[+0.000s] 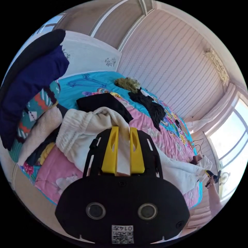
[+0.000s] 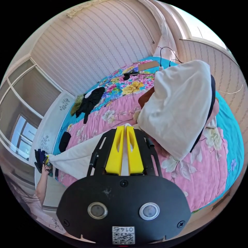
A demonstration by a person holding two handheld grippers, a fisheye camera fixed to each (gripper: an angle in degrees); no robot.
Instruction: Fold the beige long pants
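Yellow jaws of the left gripper [image 1: 123, 129] pinch the waistband end of the beige long pants [image 1: 85, 129]; the right gripper [image 2: 126, 128] clamps the hem end. Stretched between the 2 above the pink bedspread [image 1: 165, 139], the pants could snag or drag the black garment [image 1: 103, 102] just beside them. Clear bedspread lies beneath; the clothes pile [image 1: 33, 103] crowds the waistband end.

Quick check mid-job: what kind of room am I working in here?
Most likely a bedroom. A bed with a pink floral quilt takes up most of it, with clothes heaped on it and a white headboard against the wall.
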